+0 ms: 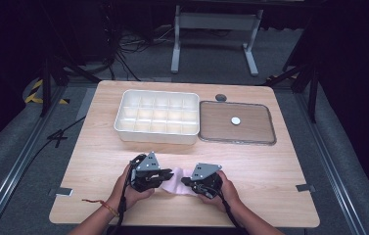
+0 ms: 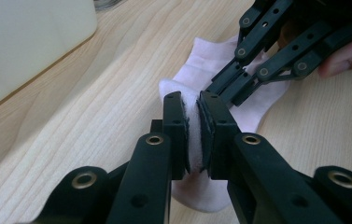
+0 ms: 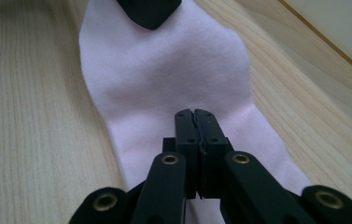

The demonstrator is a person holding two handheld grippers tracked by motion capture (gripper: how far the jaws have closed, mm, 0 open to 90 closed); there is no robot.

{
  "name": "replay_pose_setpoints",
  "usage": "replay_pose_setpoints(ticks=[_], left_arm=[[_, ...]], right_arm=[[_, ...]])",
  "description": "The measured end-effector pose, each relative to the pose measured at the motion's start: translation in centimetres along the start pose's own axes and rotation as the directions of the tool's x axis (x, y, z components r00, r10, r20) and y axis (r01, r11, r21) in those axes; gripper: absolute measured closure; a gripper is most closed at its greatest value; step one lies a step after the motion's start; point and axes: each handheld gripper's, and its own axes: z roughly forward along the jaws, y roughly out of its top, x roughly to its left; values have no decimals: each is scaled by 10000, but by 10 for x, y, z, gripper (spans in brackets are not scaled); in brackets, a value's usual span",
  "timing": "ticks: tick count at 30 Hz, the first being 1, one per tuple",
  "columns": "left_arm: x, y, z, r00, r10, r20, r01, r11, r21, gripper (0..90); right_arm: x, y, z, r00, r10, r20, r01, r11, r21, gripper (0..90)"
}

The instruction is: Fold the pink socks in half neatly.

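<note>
A pale pink knitted fabric sock [image 3: 164,74] lies flat on the light wooden bench [image 1: 99,161], near the person's edge and about midway across it, between the two hands. Its cloth is soft and finely ribbed, almost white where the light falls on it, with rounded, slightly wavy edges; in the right gripper view it widens away from the camera and narrows toward it. In the left gripper view one end bulges into a rounded lobe below the jaws.

The left gripper [image 2: 192,128] is clamped on the sock: a thin fold of pink cloth stands pinched between its two black pads. The right gripper [image 3: 195,116] has its jaws pressed together over the sock, the pads meeting with no visible gap; whether a bit of cloth is caught between them cannot be told. In the high view the left gripper [image 1: 165,175] and the right gripper [image 1: 186,181] point toward each other across the sock [image 1: 176,183], each held in a hand.

Farther back on the bench stands a white plastic tray divided into small square compartments [image 1: 123,117], and just beside it to the right lies a flat rectangular transparent lid with a grey rim [image 1: 272,132], bearing a small white round disc [image 1: 235,120]. A small dark round object [image 1: 220,97] sits behind the lid.
</note>
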Motion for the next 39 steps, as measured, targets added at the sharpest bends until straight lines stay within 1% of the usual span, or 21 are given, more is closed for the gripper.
replay_pose_setpoints(ticks=[3,5,6,7,10,11,12,16,17,18,20,21,23,27,28,32,33,35,37,38,39], left_arm=[[0,2,0,10000,-10,30,10,10000,-14,818],[-2,8,2,9998,165,-95,-164,9998,125,820],[-5,9,3,9996,172,-203,-168,9997,194,821],[-5,8,3,9996,207,-182,-203,9996,204,822],[-5,5,2,9998,39,-181,-35,9998,218,822],[-5,5,2,9998,39,-181,-35,9998,218,822],[-5,5,2,9997,55,-227,-51,9998,206,822],[-5,5,2,9997,45,-237,-39,9997,229,822],[-5,5,1,9997,86,-234,-81,9997,245,822],[-5,6,2,9997,162,-205,-157,9996,250,822],[-6,8,4,9997,125,-201,-119,9995,279,821],[-6,9,5,9996,214,-194,-208,9993,308,821],[-7,11,6,9995,255,-180,-249,9992,323,820],[-10,17,8,9988,448,-187,-443,9986,294,820],[-10,19,9,9983,555,-190,-549,9979,332,820],[-13,24,14,9982,585,-95,-582,9979,283,820],[-13,25,14,9973,725,-105,-720,9966,396,820],[-14,26,16,9976,678,-120,-674,9971,347,820],[-14,25,15,9972,737,-148,-730,9963,448,820],[-13,25,14,9977,655,-166,-647,9970,437,820],[-12,24,13,9973,705,-189,-696,9967,428,820]], right_arm=[[0,0,0,9999,108,-50,-108,9999,-15,896],[-1,0,-1,9999,141,-56,-141,9999,-4,895],[-1,0,-3,9999,118,-7,-118,9999,-7,896],[-3,1,-9,10000,46,75,-45,10000,-79,896],[-12,1,-31,9991,140,395,-122,9988,-471,896],[-12,1,-31,9991,140,395,-122,9988,-471,896],[-18,-3,-44,9979,255,601,-225,9985,-500,896],[-23,-11,-56,9980,404,496,-388,9987,-329,896],[-23,-13,-58,9982,328,498,-318,9993,-206,896],[-22,-15,-59,9983,277,516,-271,9995,-135,896],[-24,-20,-58,9988,358,345,-359,9993,41,896],[-25,-21,-56,9991,318,278,-323,9994,159,896],[-25,-22,-54,9992,279,278,-286,9993,256,896],[-25,-27,-42,9994,259,236,-277,9964,797,897],[-25,-28,-40,9993,314,194,-328,9969,717,897],[-24,-25,-38,9991,280,319,-305,9962,814,898],[-23,-25,-38,9991,337,276,-358,9961,806,897],[-23,-24,-38,9990,345,275,-367,9960,817,897],[-23,-23,-39,9991,264,334,-291,9962,820,896],[-24,-22,-41,9989,260,392,-288,9969,735,896],[-24,-21,-44,9988,249,433,-277,9975,657,896]])
